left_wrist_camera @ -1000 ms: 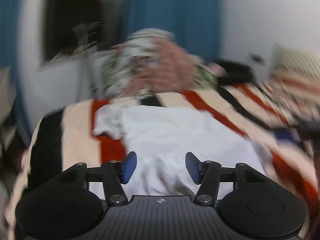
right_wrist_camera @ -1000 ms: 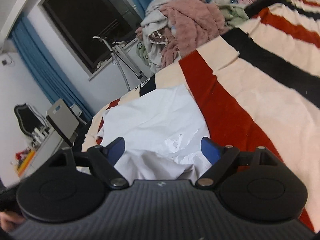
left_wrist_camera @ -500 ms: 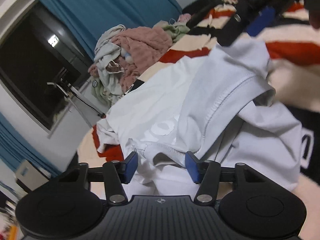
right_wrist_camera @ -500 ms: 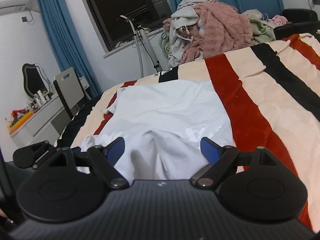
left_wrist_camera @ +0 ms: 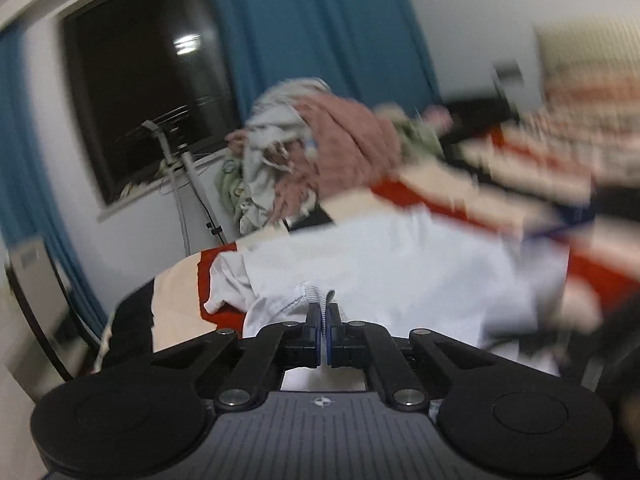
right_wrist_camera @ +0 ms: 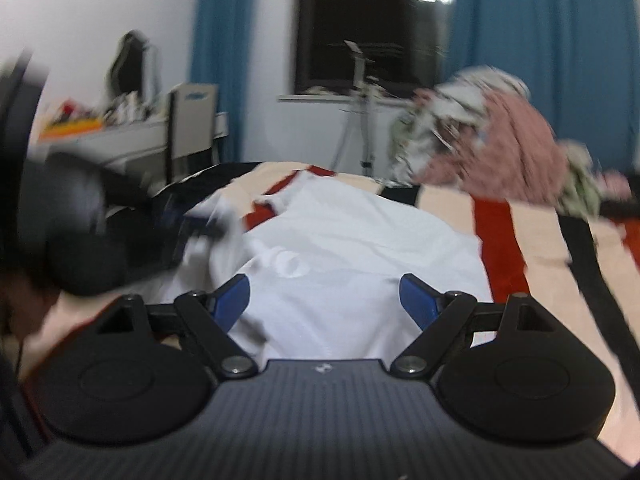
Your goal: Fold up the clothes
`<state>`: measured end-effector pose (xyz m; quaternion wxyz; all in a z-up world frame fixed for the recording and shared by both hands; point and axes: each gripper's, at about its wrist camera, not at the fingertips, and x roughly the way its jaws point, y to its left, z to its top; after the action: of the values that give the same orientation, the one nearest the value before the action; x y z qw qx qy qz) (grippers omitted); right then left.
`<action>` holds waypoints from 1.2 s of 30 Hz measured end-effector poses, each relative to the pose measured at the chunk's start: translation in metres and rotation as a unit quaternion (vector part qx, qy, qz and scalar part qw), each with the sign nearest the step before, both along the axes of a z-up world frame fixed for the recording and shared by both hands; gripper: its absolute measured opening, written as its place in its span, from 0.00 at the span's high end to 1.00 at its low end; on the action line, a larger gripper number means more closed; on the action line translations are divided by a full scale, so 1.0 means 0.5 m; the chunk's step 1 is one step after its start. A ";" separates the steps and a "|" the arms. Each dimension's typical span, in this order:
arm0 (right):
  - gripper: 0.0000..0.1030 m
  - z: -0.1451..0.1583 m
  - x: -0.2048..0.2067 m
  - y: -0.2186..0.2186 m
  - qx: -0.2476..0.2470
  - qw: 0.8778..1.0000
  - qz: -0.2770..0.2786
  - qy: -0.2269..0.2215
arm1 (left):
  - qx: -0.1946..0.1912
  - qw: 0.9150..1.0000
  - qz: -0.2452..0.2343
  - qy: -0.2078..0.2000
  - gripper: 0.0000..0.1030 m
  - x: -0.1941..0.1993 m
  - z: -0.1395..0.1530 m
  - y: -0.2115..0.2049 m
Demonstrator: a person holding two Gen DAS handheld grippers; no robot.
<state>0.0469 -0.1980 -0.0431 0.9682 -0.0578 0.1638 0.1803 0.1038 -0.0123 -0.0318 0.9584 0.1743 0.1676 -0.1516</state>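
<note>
While the left gripper (left_wrist_camera: 324, 322) is clamping its jaws tight on a ribbed, stitched edge of the white T-shirt (left_wrist_camera: 384, 264), the fabric is bunching up just in front of the blue pads. The shirt itself is lying spread across the striped blanket (right_wrist_camera: 496, 236), with the heap of unfolded clothes (right_wrist_camera: 496, 136) well beyond it at the far end. The right gripper (right_wrist_camera: 325, 298) is hovering low over the shirt's near part with its jaws spread wide, nothing pinched between them. To fold cleanly, I'd judge the right one should be taking a matching edge beside the left's hold, so the cloth is lifting evenly and not twisting. Both grippers are pointing slightly downward toward the shirt; in the right wrist view the left gripper is showing dark and blurred at the shirt's left edge.
</note>
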 end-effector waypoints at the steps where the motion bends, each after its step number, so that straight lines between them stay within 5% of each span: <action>1: 0.19 -0.005 -0.004 0.014 -0.013 1.000 0.011 -0.003 | -0.033 0.999 0.002 0.000 0.98 -0.006 0.017 0.014; 6: 0.19 -0.024 -0.011 0.061 -0.068 0.998 0.004 -0.014 | -0.156 0.988 0.002 0.004 0.98 -0.031 0.078 0.063; 10: 0.19 -0.019 -0.007 0.058 -0.075 0.994 -0.067 -0.043 | -0.161 0.987 -0.006 -0.006 0.98 -0.050 0.085 0.058; 13: 0.19 0.003 0.001 0.007 -0.015 0.991 -0.123 -0.048 | -0.165 0.986 -0.013 -0.004 0.98 -0.061 0.081 0.044; 19: 0.19 0.014 0.027 -0.085 0.081 0.978 -0.194 0.003 | -0.186 0.982 -0.023 -0.012 0.98 -0.082 0.076 0.030; 25: 0.19 -0.033 0.055 -0.097 0.067 0.973 -0.196 0.103 | -0.211 0.977 -0.015 -0.015 0.98 -0.088 0.079 0.042; 27: 0.19 -0.036 0.058 -0.098 0.065 0.971 -0.207 0.104 | -0.215 0.976 -0.012 -0.014 0.98 -0.090 0.080 0.047; 36: 0.19 0.053 -0.041 -0.149 0.107 0.945 -0.281 -0.128 | -0.255 0.966 -0.037 -0.019 0.98 -0.104 0.092 0.063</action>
<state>0.0262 -0.2724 -0.0167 0.9928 0.0717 0.0281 -0.0915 0.0519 0.0193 0.0141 0.9678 -0.0674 0.0991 -0.2212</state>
